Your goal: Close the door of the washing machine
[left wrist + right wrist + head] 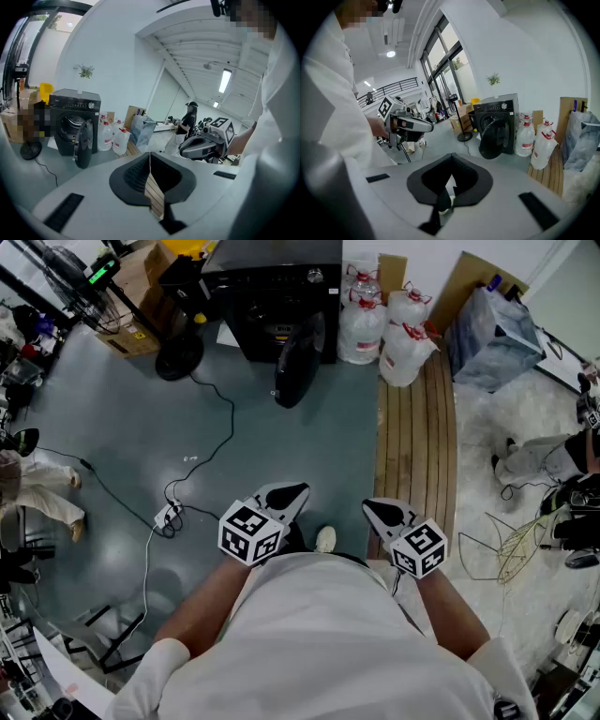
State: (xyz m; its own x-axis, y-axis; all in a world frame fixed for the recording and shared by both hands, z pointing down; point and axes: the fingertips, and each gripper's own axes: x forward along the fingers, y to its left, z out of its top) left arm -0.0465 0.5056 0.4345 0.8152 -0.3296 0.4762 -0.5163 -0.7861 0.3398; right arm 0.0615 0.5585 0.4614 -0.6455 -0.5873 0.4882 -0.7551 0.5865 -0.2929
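A black washing machine (281, 287) stands at the far end of the grey floor, its round door (300, 357) swung open toward me. The left gripper view shows the machine (75, 119) and its door (84, 143) at left, well away. In the right gripper view the machine (499, 115) and door (494, 138) sit ahead, also distant. My left gripper (284, 497) and right gripper (383, 514) are held close to my body, side by side, both shut and holding nothing. Up close, the left gripper (150, 161) and right gripper (451, 164) each have their tips touching.
Several water jugs (384, 329) stand right of the machine beside a wooden plank strip (417, 446). A cable and power strip (167, 515) lie on the floor at left. A fan base (178, 357), a blue bag (492, 329) and people at both edges surround the area.
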